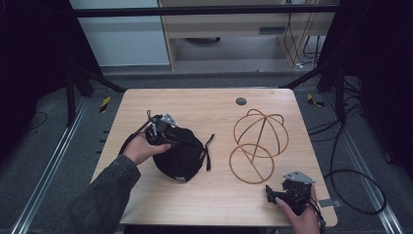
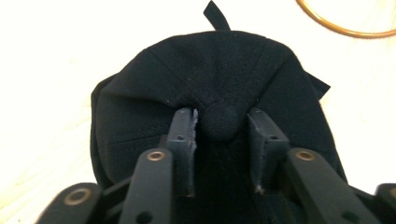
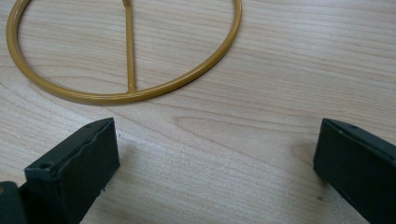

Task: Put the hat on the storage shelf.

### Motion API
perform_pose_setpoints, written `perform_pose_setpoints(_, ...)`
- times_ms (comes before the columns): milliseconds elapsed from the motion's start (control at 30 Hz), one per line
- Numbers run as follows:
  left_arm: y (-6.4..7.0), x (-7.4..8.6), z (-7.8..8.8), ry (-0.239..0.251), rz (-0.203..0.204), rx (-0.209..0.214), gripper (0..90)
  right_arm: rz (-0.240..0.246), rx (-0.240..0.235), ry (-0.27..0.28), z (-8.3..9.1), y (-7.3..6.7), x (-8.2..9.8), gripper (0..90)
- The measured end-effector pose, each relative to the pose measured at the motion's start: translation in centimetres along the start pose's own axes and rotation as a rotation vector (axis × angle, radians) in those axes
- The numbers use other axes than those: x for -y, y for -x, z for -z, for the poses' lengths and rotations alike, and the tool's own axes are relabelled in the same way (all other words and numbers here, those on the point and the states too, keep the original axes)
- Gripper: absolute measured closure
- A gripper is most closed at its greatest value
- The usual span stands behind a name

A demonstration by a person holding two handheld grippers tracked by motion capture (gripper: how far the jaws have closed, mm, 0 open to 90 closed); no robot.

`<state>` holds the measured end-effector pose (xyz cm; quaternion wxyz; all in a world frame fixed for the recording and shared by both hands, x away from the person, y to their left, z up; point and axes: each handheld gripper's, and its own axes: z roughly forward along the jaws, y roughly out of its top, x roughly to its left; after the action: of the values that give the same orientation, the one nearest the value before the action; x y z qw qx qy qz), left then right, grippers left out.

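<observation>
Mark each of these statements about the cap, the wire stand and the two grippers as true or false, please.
1. The left gripper has its jaws on either side of the black cap's top button. True.
2. The wire stand carries the cap. False: it lies bare, apart from the cap.
3. The right gripper is open, over the table. True.
4. The right gripper grips the stand's ring. False: the ring lies beyond its jaws.

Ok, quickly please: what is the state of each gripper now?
Left gripper: jaws partly open around the top button of the black cap.
Right gripper: open, holding nothing, above the table.
</observation>
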<state>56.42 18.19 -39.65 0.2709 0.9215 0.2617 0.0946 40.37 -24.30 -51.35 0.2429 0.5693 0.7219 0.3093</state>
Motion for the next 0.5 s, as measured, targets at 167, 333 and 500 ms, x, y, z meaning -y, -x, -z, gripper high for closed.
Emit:
perform_pose_setpoints(167, 0.3, 0.2, 1.1, 0.026, -0.009, -0.001, 70.0, 0.001, 0.001, 0.0, 0.0, 0.0, 0.0, 0.4)
perform_pose_setpoints(333, 0.7, 0.6, 3.5, 0.059, -0.035, -0.027, 70.7, 0.001, 0.0, 0.0, 0.0, 0.0, 0.0, 0.4)
perform_pose_setpoints(500, 1.0, 0.7, 5.0, 0.078, -0.047, -0.027, 71.6, 0.001, 0.0, 0.0, 0.0, 0.0, 0.0, 0.4)
